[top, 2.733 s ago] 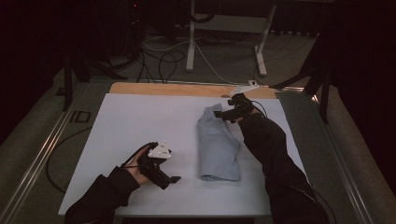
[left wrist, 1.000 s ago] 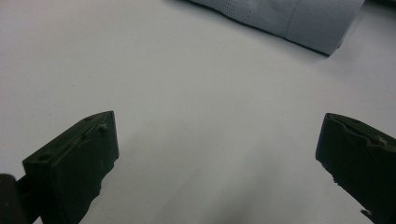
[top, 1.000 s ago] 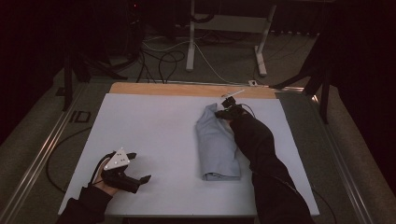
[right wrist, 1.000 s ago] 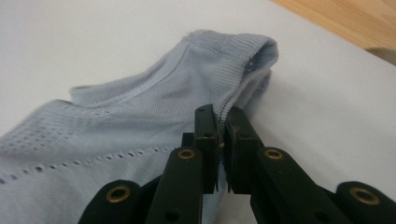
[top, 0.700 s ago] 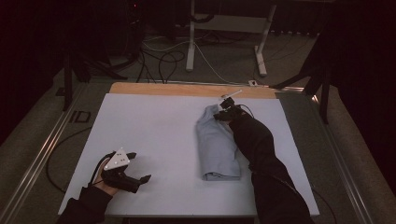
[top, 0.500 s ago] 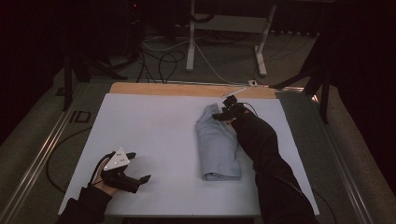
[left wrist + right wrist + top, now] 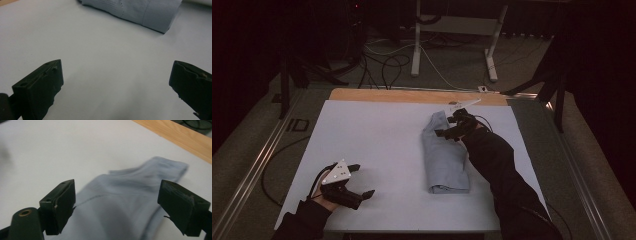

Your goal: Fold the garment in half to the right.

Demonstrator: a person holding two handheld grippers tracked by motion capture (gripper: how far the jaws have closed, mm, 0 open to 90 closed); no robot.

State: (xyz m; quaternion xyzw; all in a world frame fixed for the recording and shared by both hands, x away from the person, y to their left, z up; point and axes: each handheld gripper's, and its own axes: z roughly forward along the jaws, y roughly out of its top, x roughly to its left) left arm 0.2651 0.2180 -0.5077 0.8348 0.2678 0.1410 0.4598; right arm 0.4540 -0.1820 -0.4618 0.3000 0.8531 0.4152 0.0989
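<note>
Right gripper: its jaws stand wide apart and have just been opening; nothing is between the pads. In the right gripper view the two black jaws frame the folded light-blue cloth, which lies below them, clear of both pads. In the high view the gripper sits over the far end of the cloth, with the dark-sleeved right forearm running in from the bottom right, diagonally across the table.

Left gripper: jaws spread wide, empty, over bare surface. The left hand rests low at the near left corner of the white table top, well apart from the cloth. The left gripper view shows the cloth's folded end far ahead.

The cloth lies lengthwise, right of the table's centre, its far end near the wooden strip.
</note>
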